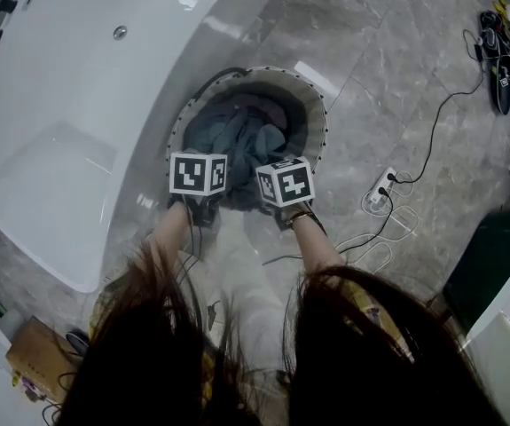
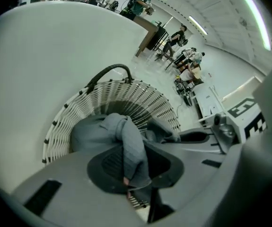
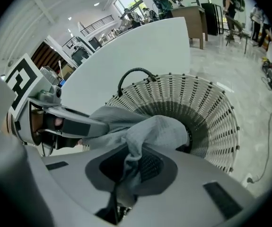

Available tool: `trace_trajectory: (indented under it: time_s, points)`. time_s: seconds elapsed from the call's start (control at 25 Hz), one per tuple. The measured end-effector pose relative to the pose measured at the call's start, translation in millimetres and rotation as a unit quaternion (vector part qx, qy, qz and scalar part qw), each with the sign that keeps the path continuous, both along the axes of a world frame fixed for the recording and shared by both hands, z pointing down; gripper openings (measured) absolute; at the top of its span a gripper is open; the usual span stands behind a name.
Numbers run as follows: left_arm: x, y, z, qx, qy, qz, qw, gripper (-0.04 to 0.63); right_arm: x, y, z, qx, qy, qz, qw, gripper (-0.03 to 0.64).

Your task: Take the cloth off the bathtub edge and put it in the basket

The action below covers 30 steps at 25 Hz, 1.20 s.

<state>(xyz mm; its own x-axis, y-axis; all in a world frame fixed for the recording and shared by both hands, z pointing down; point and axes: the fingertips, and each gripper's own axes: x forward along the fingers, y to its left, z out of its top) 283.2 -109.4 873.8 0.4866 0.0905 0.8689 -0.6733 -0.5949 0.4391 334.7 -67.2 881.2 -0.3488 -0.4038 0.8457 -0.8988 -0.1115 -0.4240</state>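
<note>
A grey cloth [image 1: 241,136] hangs bunched over a round white wicker basket [image 1: 312,105] that stands on the floor against the white bathtub [image 1: 77,105]. Both grippers hover side by side above the basket's near rim. In the left gripper view, my left gripper [image 2: 131,174] is shut on a fold of the cloth [image 2: 126,141], which trails forward into the basket [image 2: 140,98]. In the right gripper view, my right gripper [image 3: 126,174] is shut on another fold of the cloth [image 3: 154,131] over the basket [image 3: 211,112]. The cloth stretches between the two grippers.
A white power strip [image 1: 381,187] with trailing cables lies on the marble floor right of the basket. A cardboard box [image 1: 37,353] sits at the lower left and a dark green object [image 1: 494,256] at the right. People stand far off in the gripper views.
</note>
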Motion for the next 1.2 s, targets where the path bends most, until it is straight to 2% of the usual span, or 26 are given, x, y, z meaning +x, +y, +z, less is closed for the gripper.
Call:
trace_trajectory:
  time_s: [0.2,0.32,0.4,0.52,0.84,1.2]
  points:
    - [-15,6,11,0.021,-0.046,0.026,0.9984,0.086,3,8,9,-0.024,0.012,-0.001,1.0,0.049]
    - [-18,14,12,0.027,-0.049,0.057,0.9968,0.087,10,12,11,-0.037,0.02,0.005,0.999,0.056]
    - [-19,17,11,0.034,-0.05,0.078,0.9951,0.087,12,16,12,-0.047,0.02,0.006,0.999,0.108]
    - [-18,17,8,0.046,-0.048,0.095,0.9932,0.087,13,19,11,-0.053,0.017,0.005,0.998,0.127]
    - [-21,12,-5,0.053,-0.04,0.091,0.9937,0.087,8,15,1,-0.049,0.026,-0.005,0.998,0.127]
    - [-21,-2,-48,0.087,-0.036,0.086,0.9918,0.087,-5,1,-43,-0.027,0.043,-0.021,0.999,0.127]
